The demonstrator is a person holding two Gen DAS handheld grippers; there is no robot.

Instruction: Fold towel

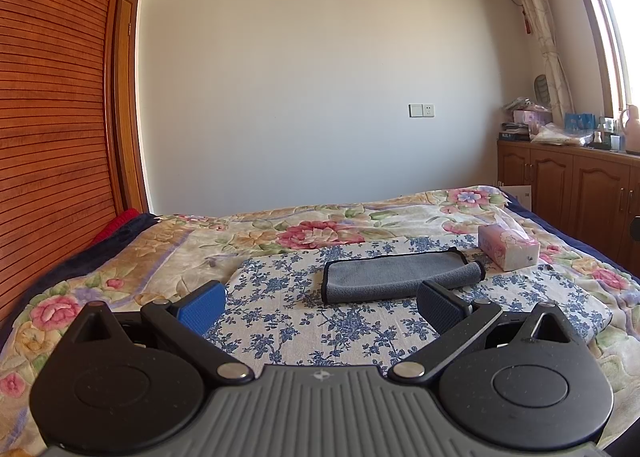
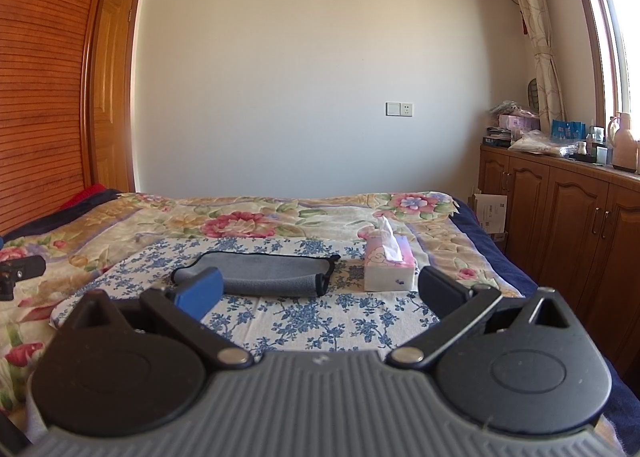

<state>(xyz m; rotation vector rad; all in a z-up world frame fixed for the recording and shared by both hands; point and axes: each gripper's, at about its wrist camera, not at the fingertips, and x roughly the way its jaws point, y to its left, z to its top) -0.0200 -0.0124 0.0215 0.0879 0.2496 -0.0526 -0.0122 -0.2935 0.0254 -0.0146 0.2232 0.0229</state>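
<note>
A grey towel with a dark edge [image 1: 394, 275] lies folded into a long strip on a blue-flowered white cloth [image 1: 304, 321] on the bed. It also shows in the right wrist view [image 2: 268, 275]. My left gripper [image 1: 320, 307] is open and empty, held just short of the towel's near edge. My right gripper [image 2: 320, 293] is open and empty, also short of the towel, with its left finger [image 2: 200, 293] in front of the towel's left end. The left gripper's tip [image 2: 18, 273] shows at the far left of the right wrist view.
A pink tissue box [image 1: 508, 251] stands right of the towel, also in the right wrist view [image 2: 386, 263]. A floral quilt [image 1: 304, 229] covers the bed. Wooden cabinets [image 2: 560, 209] with clutter line the right wall. A slatted wooden wardrobe [image 1: 48, 117] is at left.
</note>
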